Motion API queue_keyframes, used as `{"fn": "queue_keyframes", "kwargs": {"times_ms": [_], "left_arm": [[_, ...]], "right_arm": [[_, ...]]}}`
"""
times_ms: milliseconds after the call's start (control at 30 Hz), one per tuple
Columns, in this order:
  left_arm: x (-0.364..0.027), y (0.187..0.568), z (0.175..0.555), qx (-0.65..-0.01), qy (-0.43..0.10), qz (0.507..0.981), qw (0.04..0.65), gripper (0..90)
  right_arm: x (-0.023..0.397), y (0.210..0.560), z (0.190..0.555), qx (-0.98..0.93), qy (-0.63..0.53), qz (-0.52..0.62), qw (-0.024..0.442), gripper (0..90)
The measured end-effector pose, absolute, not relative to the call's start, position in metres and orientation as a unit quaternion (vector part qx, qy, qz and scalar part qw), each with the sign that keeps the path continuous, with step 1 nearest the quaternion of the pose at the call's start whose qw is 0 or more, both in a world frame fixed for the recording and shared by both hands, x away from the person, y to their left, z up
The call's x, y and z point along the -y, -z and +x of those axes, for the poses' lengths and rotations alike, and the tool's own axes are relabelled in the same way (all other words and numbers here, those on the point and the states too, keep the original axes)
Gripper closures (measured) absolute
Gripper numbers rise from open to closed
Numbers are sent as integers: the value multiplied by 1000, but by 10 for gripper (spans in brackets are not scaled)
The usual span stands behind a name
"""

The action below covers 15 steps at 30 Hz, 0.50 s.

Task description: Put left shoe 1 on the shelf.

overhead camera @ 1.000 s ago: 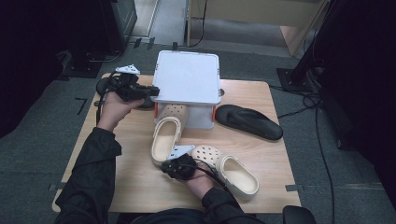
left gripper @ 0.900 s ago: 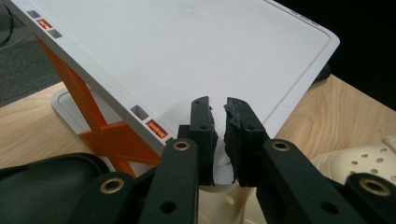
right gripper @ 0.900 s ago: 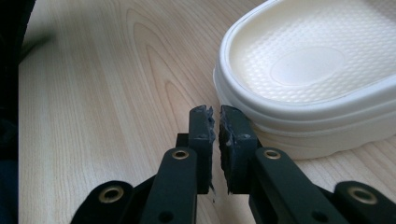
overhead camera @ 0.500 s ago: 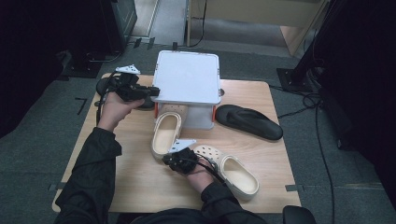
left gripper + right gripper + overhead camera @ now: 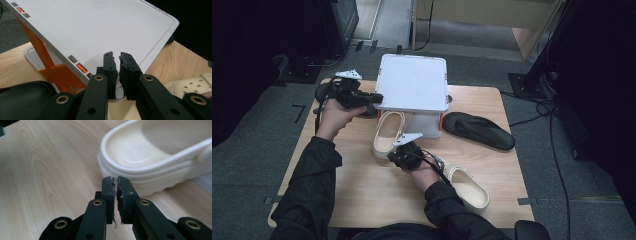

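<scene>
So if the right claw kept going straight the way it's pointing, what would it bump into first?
Most likely the heel rim of the cream clog right ahead of the shut right claw; bare wooden table lies between, though the depth is hard to judge.

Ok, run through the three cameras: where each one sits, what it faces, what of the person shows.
High view: above the person's side, looking forward and down on the table; both forearms, left gripper, right gripper.
Left gripper view: rides that gripper, faces the white lid, jaws pinching its edge.
Right gripper view: rides that gripper, jaws shut, faces the cream clog.
Shared: lid and clog also appear from above.
</scene>
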<state>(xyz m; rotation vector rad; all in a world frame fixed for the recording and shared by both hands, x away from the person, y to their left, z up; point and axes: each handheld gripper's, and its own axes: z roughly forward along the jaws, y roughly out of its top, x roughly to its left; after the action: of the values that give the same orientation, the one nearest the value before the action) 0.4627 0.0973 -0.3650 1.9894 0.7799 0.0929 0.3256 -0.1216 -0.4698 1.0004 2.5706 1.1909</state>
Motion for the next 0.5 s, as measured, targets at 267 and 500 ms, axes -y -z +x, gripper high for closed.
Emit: {"fn": "queue_keyframes", "kwargs": {"times_ms": [267,500], "left_arm": [[-97,365,463,-321,-39,815,481,839],[-97,365,463,-320,-39,816,481,842]], "right_arm": [[119,465,333,-852,-398,335,53,839],[94,475,327,-855,-407,319,36,830]]}}
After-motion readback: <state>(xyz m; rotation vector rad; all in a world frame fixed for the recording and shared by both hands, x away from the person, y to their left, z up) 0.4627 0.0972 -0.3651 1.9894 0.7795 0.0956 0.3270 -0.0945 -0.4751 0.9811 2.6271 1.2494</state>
